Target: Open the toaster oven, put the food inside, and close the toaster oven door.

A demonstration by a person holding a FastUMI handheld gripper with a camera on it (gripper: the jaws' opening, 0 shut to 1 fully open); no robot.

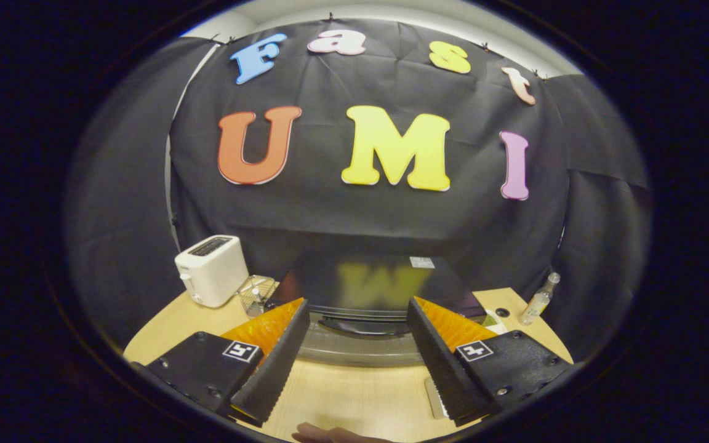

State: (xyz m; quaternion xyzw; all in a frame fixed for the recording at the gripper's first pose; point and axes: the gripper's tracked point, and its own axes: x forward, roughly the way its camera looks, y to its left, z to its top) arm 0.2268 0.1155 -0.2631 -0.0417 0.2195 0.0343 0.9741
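Two fingers spread wide (nothing held); gripper [357,351] faces toaster oven [367,289] just ahead.

The oven [367,301] stood on the table [354,394] just ahead of the gripper [357,357], whose fingers [274,363] were spread wide apart with nothing between them but the oven's front and bare tabletop. Left of the oven a toaster [212,271] sat near the table's edge, with a small wire rack [257,294] between the two; to the right of the oven a bottle [539,300] stood near the table's far edge. A hand [330,434] rested at the table's near edge, behind the fingers.
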